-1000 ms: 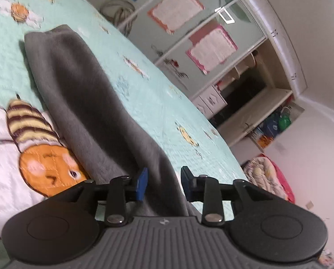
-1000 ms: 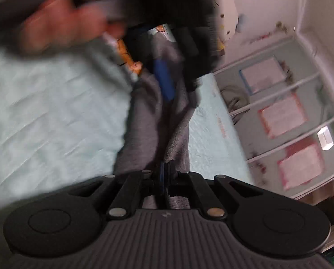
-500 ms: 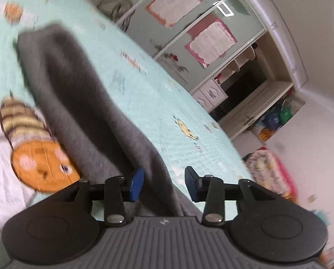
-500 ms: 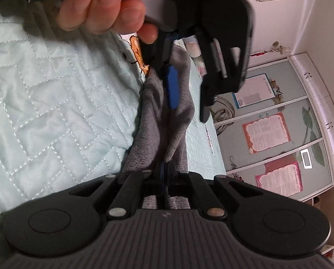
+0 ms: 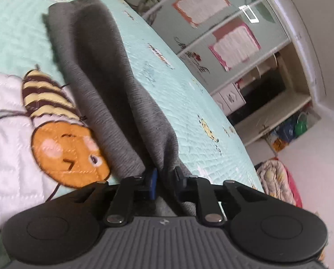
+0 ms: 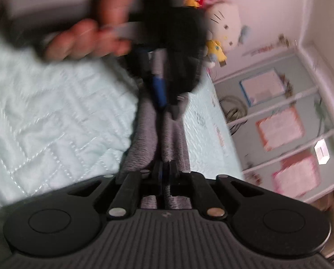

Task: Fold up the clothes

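A long grey garment (image 5: 104,71) lies folded lengthwise on a mint quilt, running away from me. At its near end my left gripper (image 5: 165,176) has a bunched fold of the cloth between its blue pads, and its jaws are closing on it. In the right wrist view the same grey garment (image 6: 144,134) runs up the middle. My right gripper (image 6: 164,170) pinches its other end. Those jaws are opening, a thin fold still between them. The left gripper (image 6: 167,98) faces me there, blurred, held by a hand (image 6: 88,33).
The mint quilt (image 5: 189,89) has a big orange bee patch (image 5: 64,152) just left of the garment. The bed's edge drops off at the right towards a wardrobe (image 5: 234,42) and a bundle on the floor (image 5: 276,179). Plush toys (image 6: 223,24) sit at the bed's far end.
My left jaws stood apart around the cloth edge and have now narrowed onto it. The right jaws have parted a little. The hand with the left gripper has shifted and is blurred.
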`<state>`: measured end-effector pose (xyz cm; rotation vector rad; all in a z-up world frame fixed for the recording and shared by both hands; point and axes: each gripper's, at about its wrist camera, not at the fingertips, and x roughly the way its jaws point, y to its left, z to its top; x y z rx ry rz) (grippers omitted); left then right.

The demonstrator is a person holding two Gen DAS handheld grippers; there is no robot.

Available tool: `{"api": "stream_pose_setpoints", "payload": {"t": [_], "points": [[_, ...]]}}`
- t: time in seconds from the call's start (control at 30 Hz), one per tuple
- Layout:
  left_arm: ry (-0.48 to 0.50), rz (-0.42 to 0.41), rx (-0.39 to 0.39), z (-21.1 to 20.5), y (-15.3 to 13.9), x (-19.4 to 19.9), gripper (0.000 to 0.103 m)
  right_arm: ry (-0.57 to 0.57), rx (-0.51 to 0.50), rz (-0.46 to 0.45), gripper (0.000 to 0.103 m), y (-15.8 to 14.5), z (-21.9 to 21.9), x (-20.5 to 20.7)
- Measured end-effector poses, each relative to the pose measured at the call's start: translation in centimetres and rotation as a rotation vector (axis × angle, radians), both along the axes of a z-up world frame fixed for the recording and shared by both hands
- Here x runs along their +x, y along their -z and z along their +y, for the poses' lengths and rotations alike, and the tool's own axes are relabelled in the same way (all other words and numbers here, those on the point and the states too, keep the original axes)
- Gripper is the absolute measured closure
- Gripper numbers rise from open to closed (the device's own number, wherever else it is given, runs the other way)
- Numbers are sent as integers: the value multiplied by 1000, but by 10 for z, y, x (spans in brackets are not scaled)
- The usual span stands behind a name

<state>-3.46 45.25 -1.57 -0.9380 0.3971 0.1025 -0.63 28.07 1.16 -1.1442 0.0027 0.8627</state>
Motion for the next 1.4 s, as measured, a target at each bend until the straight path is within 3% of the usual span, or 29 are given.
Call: {"api": "stream_pose_setpoints", "payload": {"t": [0.1,0.2,0.23,0.43,0.6,0.7,0.77,0.8,0.83,0.93,1.0,1.07,1.13,1.2,1.37,1.4], "points": [[-25,-23,-81,3,7,-4,85,59,200,245,91,-45,-6,29],[-31,-37,-73,1,6,-6,85,131,425,556,89,-85,-4,74],[-34,-40,-69,0,5,-6,85,150,461,620,88,-90,4,85],[-35,-49,-97,1,6,-5,85,154,441,870,84,-83,75,148],[-36,-43,-91,0,4,0,85,191,435,1171,80,-56,103,181],[-37,-42,-89,0,3,1,85,151,428,1194,79,-46,109,176],[-37,-43,-93,0,3,1,85,110,415,1126,82,-46,114,163],[-36,-44,-95,1,3,1,85,77,410,1104,98,-49,115,156],[-36,-43,-94,1,3,2,85,40,407,1071,103,-54,115,149],[-35,-39,-87,0,2,3,85,7,400,943,103,-71,114,135],[-34,-36,-83,0,1,4,85,35,432,972,103,-76,112,144],[-33,-35,-82,-1,1,4,85,76,464,1033,96,-76,110,158],[-33,-35,-86,-1,1,4,85,108,443,1083,71,-66,109,166],[-34,-34,-88,-1,0,6,85,133,413,1128,56,-53,109,170],[-34,-31,-84,-2,1,6,85,120,401,1194,58,-37,111,169],[-34,-30,-83,-1,1,6,85,110,384,1166,66,-38,112,164]]}}
